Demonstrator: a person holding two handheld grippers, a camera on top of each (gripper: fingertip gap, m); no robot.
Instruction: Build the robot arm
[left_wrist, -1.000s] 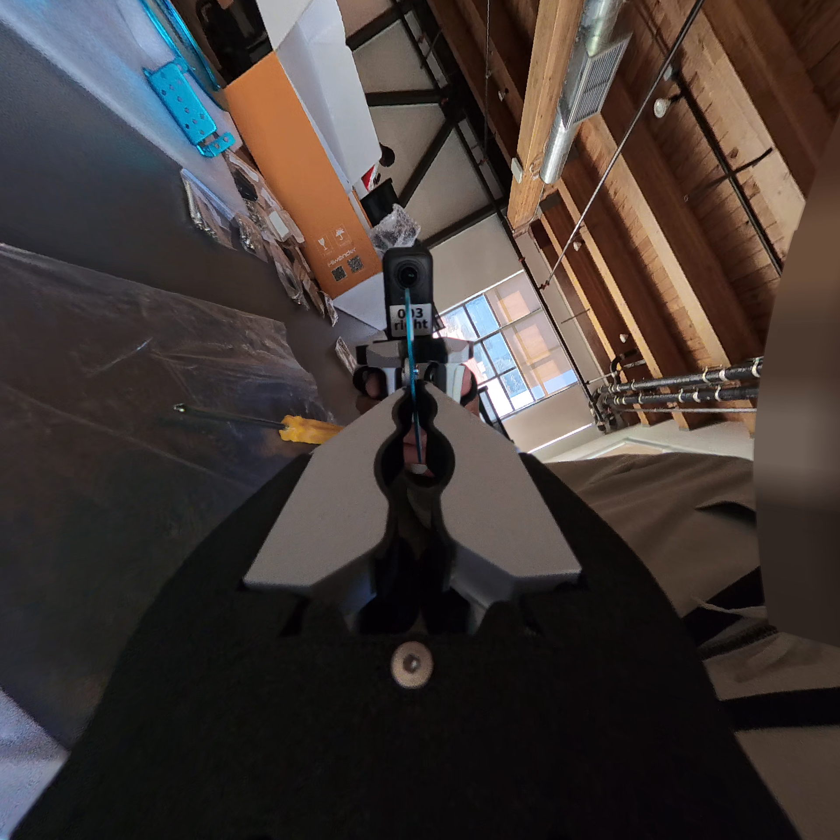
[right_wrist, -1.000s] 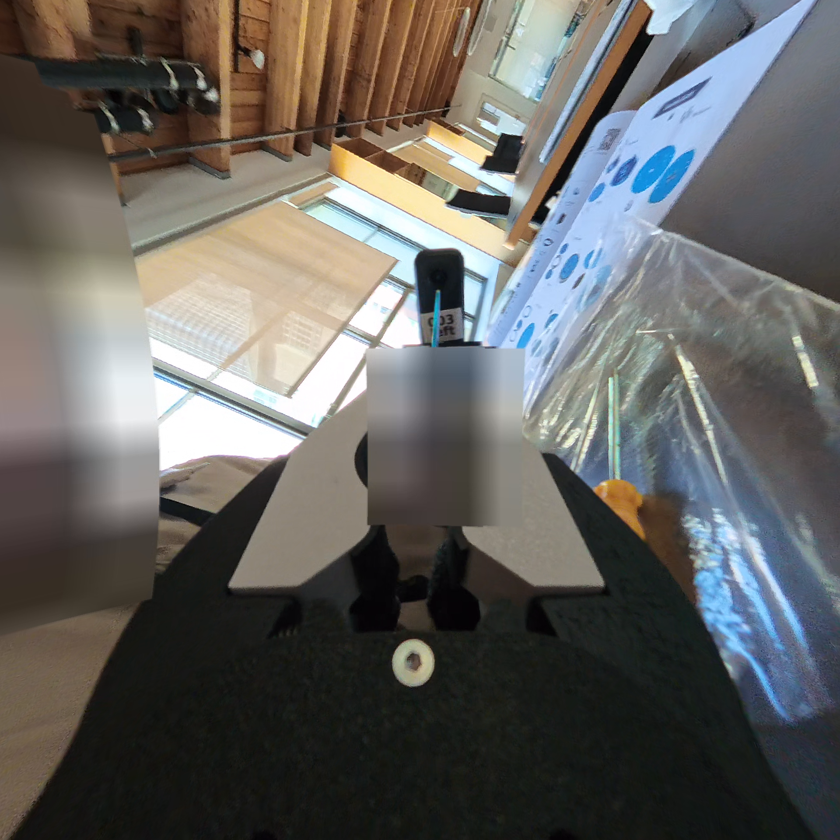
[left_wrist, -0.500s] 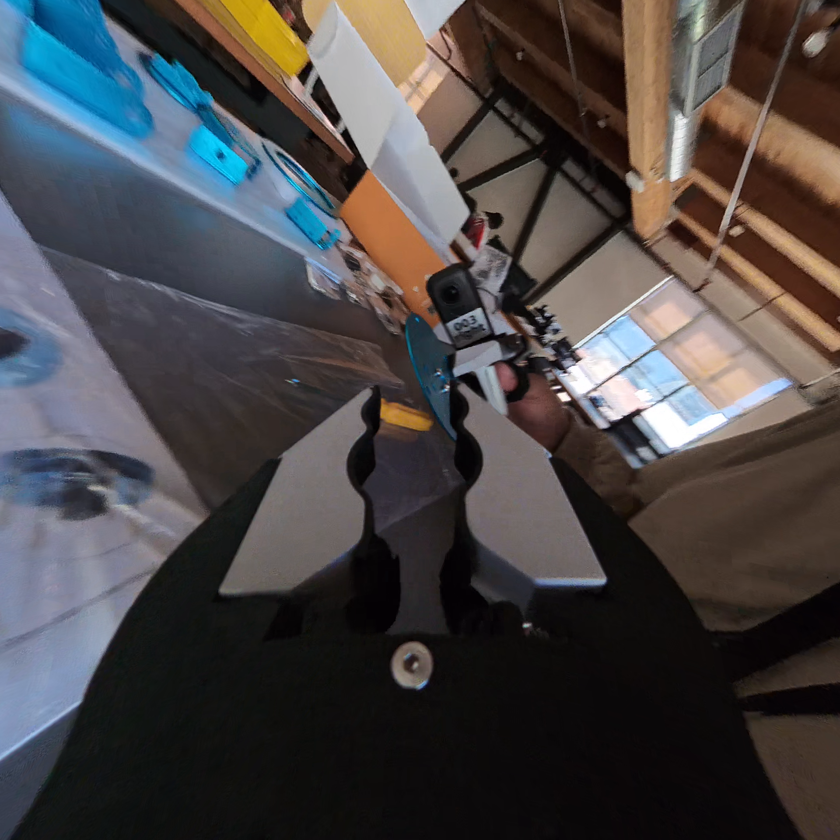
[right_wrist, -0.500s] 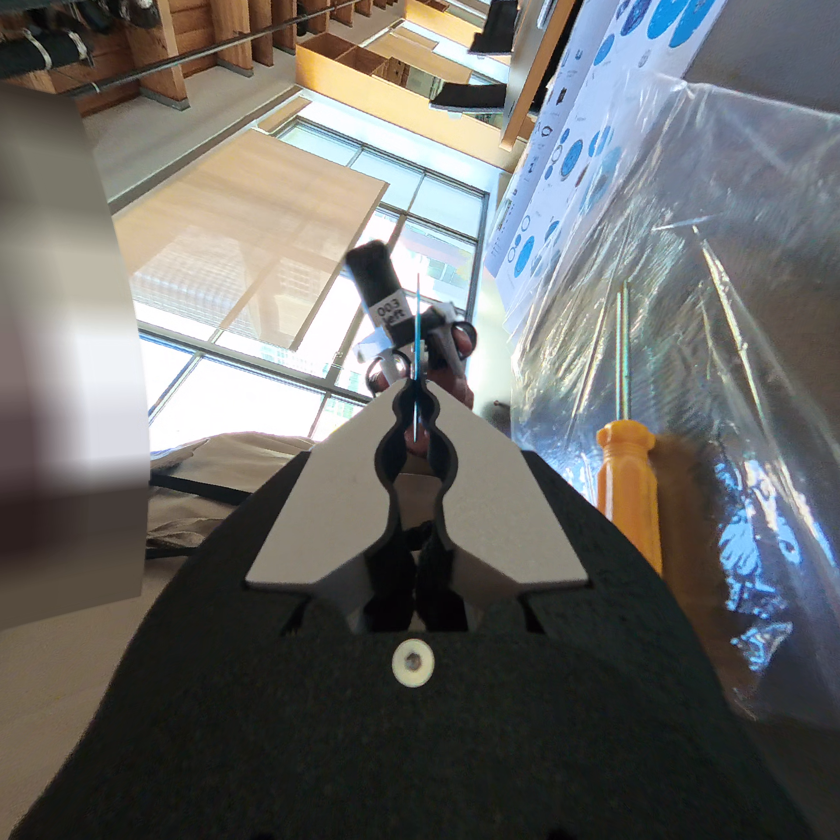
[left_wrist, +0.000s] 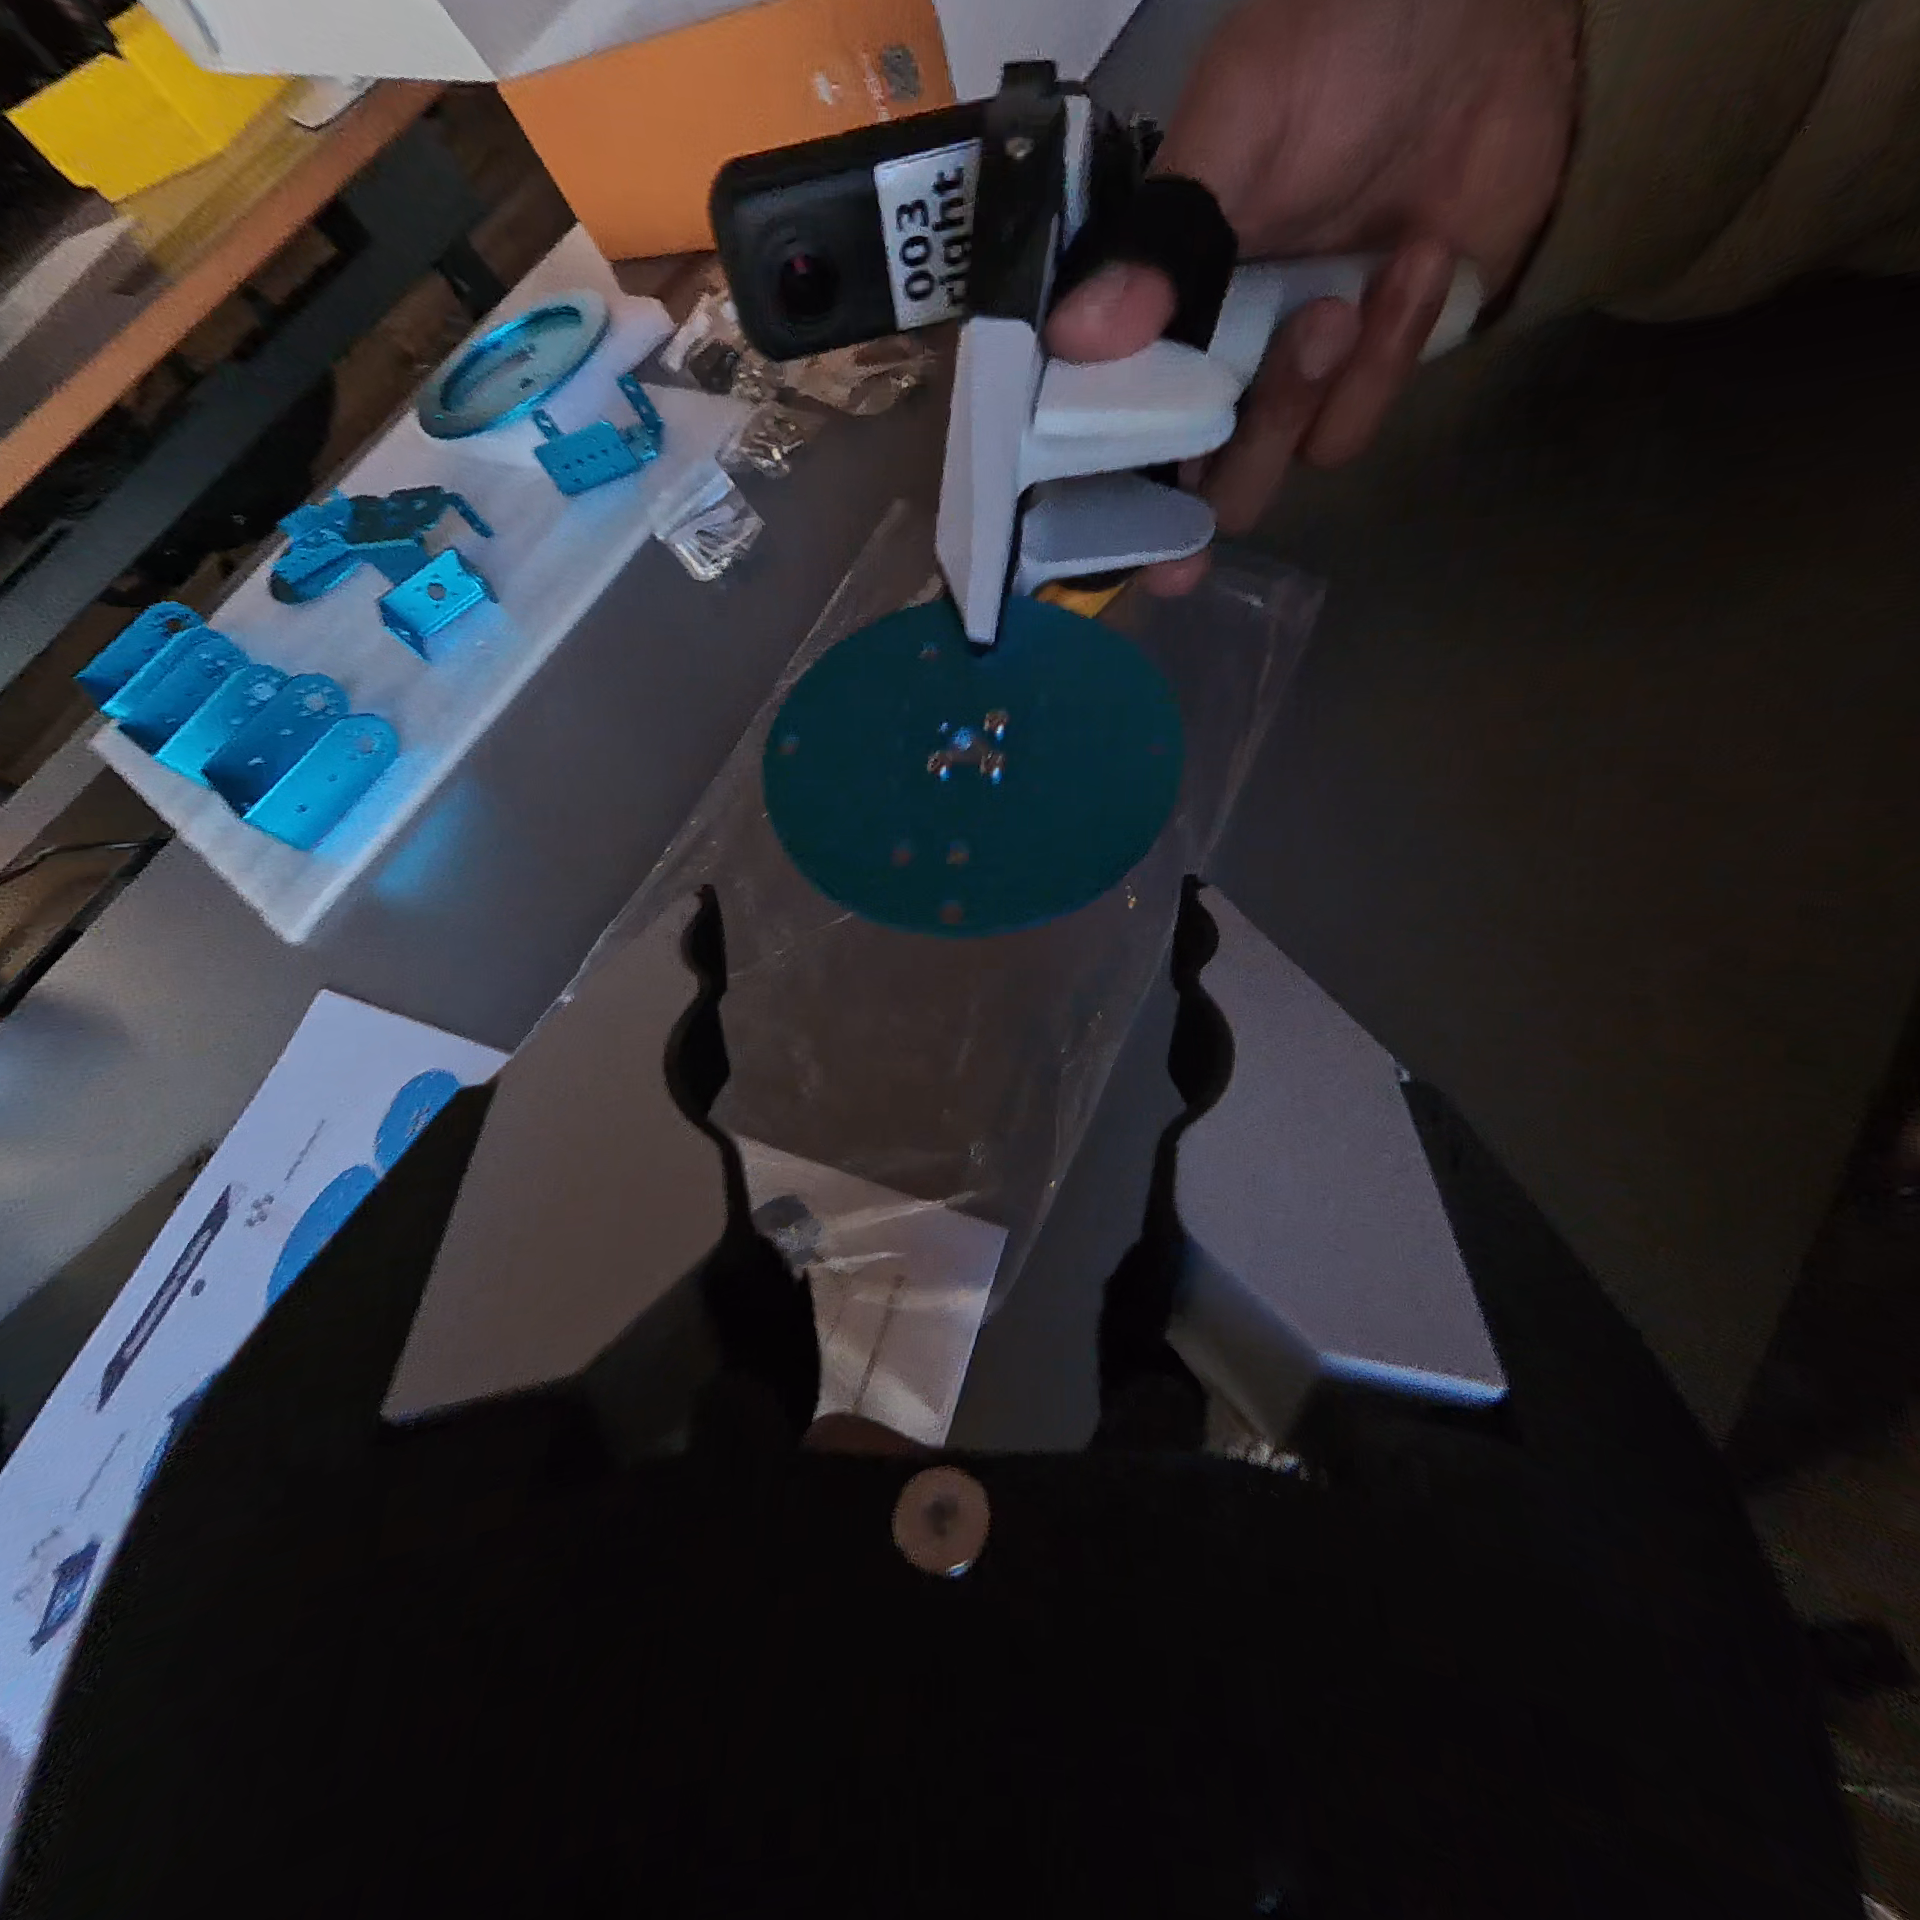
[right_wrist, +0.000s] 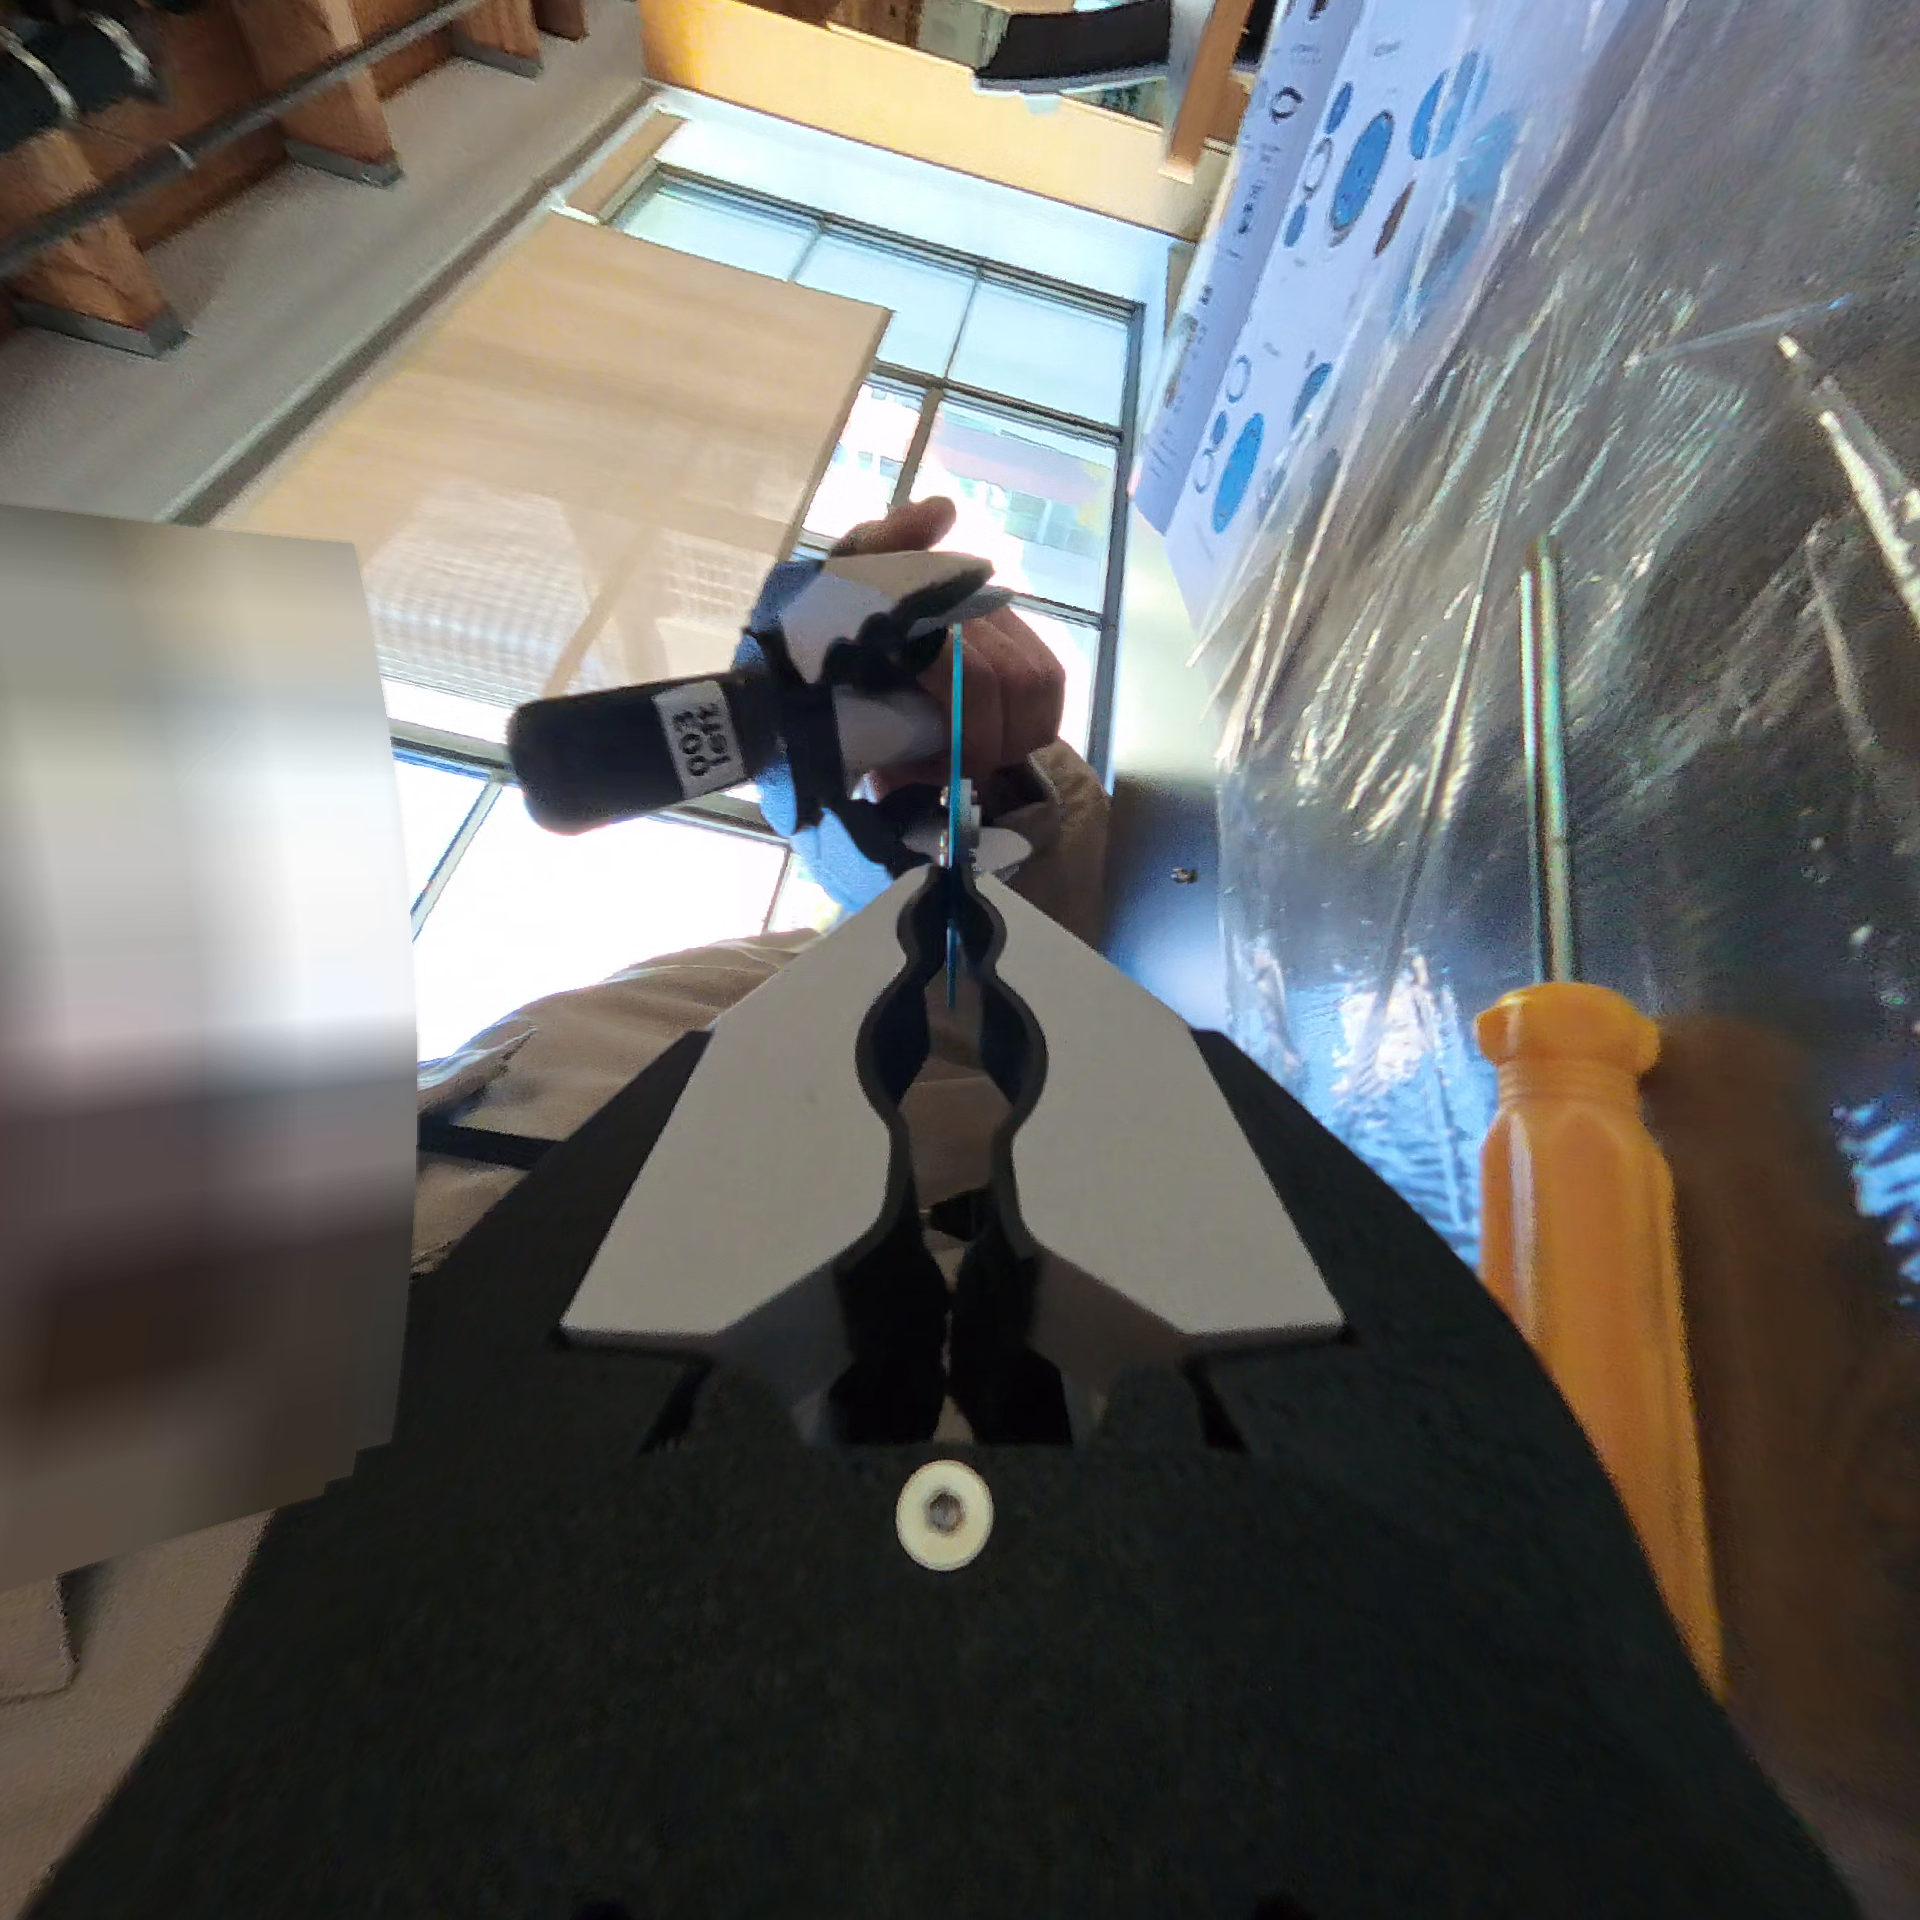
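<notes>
My right fingers (right_wrist: 951, 883) pinched the blue disc (left_wrist: 971, 769).
My left fingers (left_wrist: 945, 997) were spread wide, empty, the disc just beyond them; the orange-handled screwdriver (right_wrist: 1579, 1247) lay beside the right pair.

Blue brackets (left_wrist: 249, 717) (on white sheet (left_wrist: 343, 831)).

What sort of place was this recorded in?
Probably a workshop or maker space in a loft-like building: blue metal brackets laid out on a white tray, a printed parts sheet, and exposed wooden ceiling beams.
</notes>
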